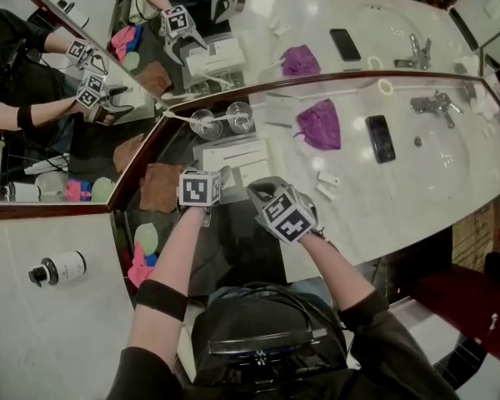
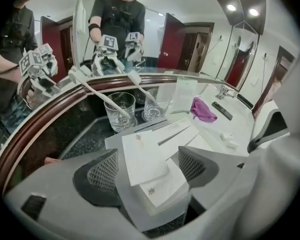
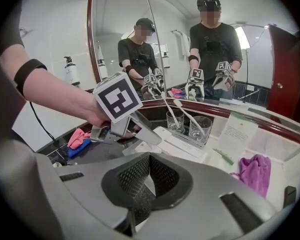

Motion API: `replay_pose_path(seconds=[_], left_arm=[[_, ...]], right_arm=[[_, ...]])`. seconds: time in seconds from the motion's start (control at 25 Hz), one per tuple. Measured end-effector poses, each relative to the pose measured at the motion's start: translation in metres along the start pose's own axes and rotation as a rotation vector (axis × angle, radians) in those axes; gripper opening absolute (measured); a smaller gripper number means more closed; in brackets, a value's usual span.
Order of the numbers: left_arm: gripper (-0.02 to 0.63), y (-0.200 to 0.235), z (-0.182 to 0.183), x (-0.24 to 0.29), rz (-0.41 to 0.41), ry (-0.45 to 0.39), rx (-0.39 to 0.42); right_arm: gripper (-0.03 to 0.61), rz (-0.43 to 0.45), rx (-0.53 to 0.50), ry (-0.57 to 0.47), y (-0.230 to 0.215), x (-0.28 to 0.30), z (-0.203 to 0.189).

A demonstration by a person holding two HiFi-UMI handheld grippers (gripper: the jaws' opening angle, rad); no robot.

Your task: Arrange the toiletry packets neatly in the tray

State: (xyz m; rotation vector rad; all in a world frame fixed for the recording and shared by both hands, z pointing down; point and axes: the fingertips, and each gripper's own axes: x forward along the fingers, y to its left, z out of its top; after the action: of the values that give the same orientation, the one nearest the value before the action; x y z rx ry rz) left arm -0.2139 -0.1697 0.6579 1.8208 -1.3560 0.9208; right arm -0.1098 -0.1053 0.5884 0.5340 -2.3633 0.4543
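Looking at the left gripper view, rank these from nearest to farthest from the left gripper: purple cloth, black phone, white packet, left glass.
1. White packet, between the jaws.
2. Left glass, ahead, slightly left.
3. Purple cloth, ahead right.
4. Black phone, just beyond the cloth, farther right.

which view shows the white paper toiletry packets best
The left gripper view: the white paper toiletry packets fill its centre, close up, overlapping in the grey tray. The head view shows them small; the right gripper view only a partly hidden strip.
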Motion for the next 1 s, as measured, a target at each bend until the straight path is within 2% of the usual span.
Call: replay_pose_path(seconds=[0.16, 0.4, 0.6, 0.76, 1.0], left_arm=[[0.377, 0.004, 0.008, 0.015, 0.011, 0.031, 0.032], [0.376, 0.005, 0.002, 0.027, 0.018, 0.064, 0.010], [0.310, 0.000, 0.001, 0.029, -0.008, 0.060, -0.017], [0.302, -0.002, 0.001, 0.024, 0.006, 0.048, 0.005], [0.301, -0.001, 0.008, 0.008, 0.032, -0.014, 0.043]], right_arm=[[0.017, 0.012, 0.025, 0.009, -0.006, 0.007, -0.004], [0.017, 0.016, 0.034, 0.026, -0.012, 0.011, -0.012], [0.017, 0.017, 0.045, 0.027, -0.015, 0.010, -0.013], [0.017, 0.017, 0.052, 0.027, -0.013, 0.009, -0.016], [0.017, 0.013, 0.051, 0.021, -0.008, 0.004, -0.018]])
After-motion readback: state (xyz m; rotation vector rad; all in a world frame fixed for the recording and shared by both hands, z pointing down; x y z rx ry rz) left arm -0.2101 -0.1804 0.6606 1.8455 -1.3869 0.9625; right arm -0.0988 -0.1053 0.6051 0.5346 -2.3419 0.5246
